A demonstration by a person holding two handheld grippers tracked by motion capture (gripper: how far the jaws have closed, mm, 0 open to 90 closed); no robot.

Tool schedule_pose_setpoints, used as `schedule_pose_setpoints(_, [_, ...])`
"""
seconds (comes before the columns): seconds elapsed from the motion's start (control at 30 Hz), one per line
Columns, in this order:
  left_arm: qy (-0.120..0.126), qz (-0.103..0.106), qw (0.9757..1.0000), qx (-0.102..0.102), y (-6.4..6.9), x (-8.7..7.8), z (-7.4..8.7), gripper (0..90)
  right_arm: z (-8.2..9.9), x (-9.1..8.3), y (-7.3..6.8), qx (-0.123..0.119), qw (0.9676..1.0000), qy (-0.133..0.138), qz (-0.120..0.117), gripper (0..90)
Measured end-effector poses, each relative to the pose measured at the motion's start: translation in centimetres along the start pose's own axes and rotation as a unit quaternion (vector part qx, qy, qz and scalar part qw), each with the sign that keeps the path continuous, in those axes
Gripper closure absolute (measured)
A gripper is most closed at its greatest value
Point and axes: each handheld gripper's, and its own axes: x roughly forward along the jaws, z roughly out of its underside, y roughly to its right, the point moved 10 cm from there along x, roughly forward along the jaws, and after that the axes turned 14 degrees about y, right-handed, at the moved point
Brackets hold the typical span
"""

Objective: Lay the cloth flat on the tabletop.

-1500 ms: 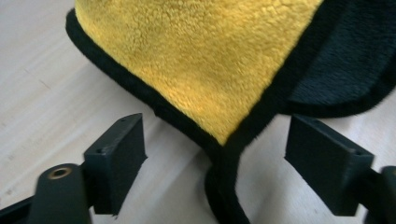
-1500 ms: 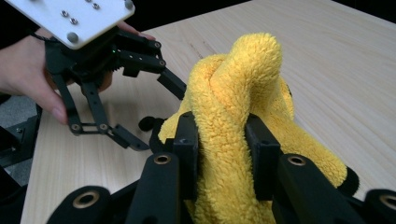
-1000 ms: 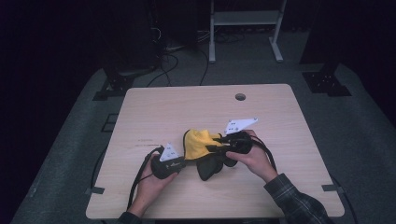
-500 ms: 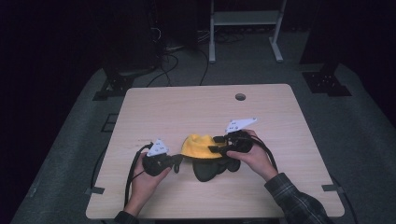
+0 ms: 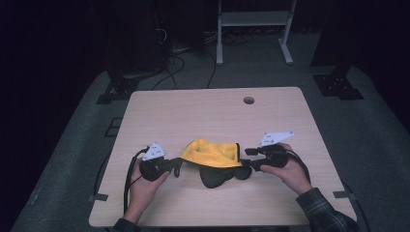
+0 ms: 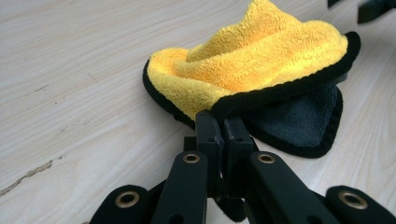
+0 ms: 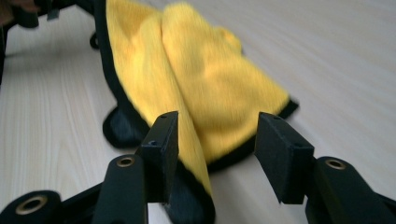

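Observation:
A yellow cloth (image 5: 212, 152) with a black hem and a dark grey underside lies bunched near the front of the wooden table (image 5: 203, 111). My left gripper (image 5: 178, 166) is at its left end. In the left gripper view the jaws (image 6: 223, 121) are shut on the black hem of the cloth (image 6: 261, 60). My right gripper (image 5: 246, 162) is at the cloth's right end. Its jaws have just been opening and stand apart (image 7: 217, 126), with a fold of the cloth (image 7: 219, 79) hanging between them, unpinched.
A round cable hole (image 5: 249, 100) sits near the table's far edge. Beyond the table are floor cables, a white frame (image 5: 254, 19) and black stand bases at left (image 5: 116, 89) and right (image 5: 336, 84). Bare wood surrounds the cloth.
The hands have drawn apart, left gripper leftward, right gripper rightward and lower. The cloth, earlier humped up between them, now lies wider and flatter. The right jaws have opened.

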Motion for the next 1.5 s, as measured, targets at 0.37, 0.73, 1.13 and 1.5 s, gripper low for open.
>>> schedule_pose_setpoints(0.37, [0.015, 0.002, 0.9999, -0.005, -0.1, -0.2, -0.8, 87.0, 5.0, -0.2, -1.0, 0.016, 0.9972, -0.069, -0.024, 76.1])
schedule_pose_setpoints(0.73, [0.073, -0.005, 0.9973, -0.001, -0.7, -1.9, -5.3, 87.1, -2.4, -2.1, 0.5, -0.001, 0.9996, 0.028, 0.001, 85.2])
schedule_pose_setpoints(1.13, [0.156, -0.003, 0.9875, 0.025, 0.0, -3.5, -12.6, 87.1, -10.3, -5.5, 1.3, -0.03, 0.9911, 0.127, 0.025, 85.4])
schedule_pose_setpoints(1.5, [0.142, -0.006, 0.9898, 0.015, -0.7, -3.0, -12.3, 87.0, -10.5, -6.0, 0.7, -0.035, 0.9914, 0.125, 0.02, 85.3])
